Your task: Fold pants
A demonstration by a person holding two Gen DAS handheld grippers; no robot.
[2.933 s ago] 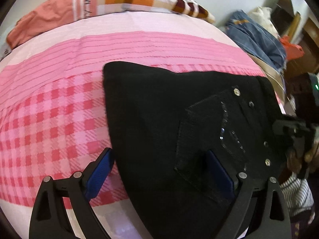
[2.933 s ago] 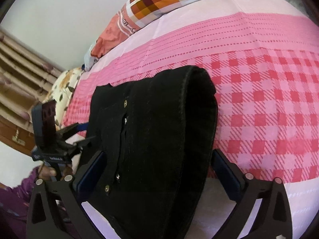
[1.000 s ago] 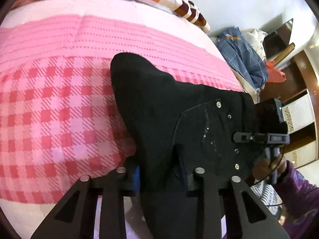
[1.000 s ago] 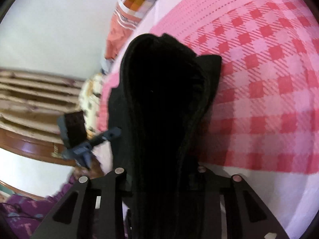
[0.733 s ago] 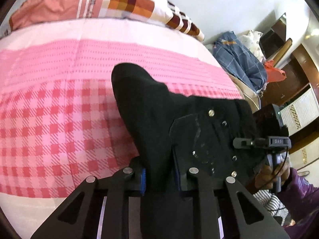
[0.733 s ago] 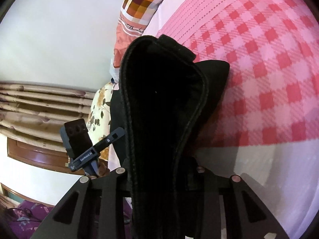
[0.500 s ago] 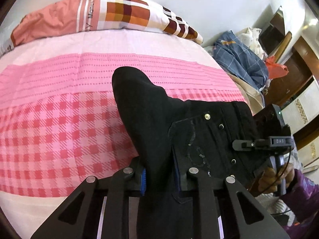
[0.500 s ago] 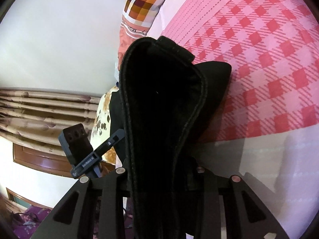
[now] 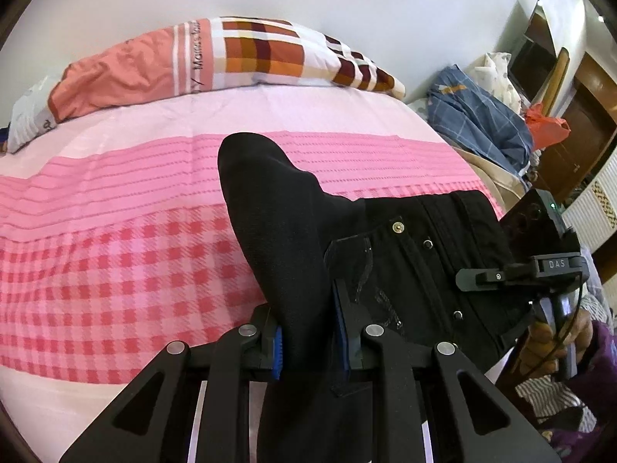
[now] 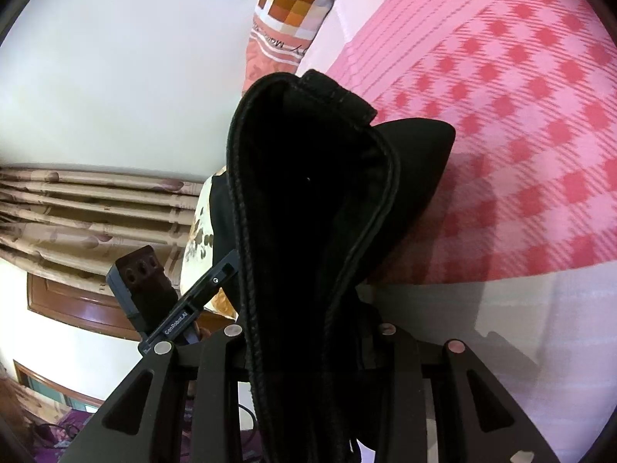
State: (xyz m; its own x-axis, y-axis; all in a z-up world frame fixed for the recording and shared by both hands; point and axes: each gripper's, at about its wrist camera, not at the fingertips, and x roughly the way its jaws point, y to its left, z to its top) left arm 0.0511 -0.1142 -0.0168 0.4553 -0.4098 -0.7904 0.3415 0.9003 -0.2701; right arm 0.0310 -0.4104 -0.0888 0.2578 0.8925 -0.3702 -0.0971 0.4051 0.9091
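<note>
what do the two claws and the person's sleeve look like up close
Both claws are matte black with angular arms, triangular cut-outs and silver round rivets. The left claw has blue ribbed pads. The right claw shows a body marked "DAS" in the left wrist view, with a thin black cable. The other handle reads "GenRobot.AI". The sleeve is purple.

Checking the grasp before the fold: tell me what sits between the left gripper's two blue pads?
A bunched fold of the black pants fills the left gripper, pinched between its blue pads; the left wrist view shows it.
</note>
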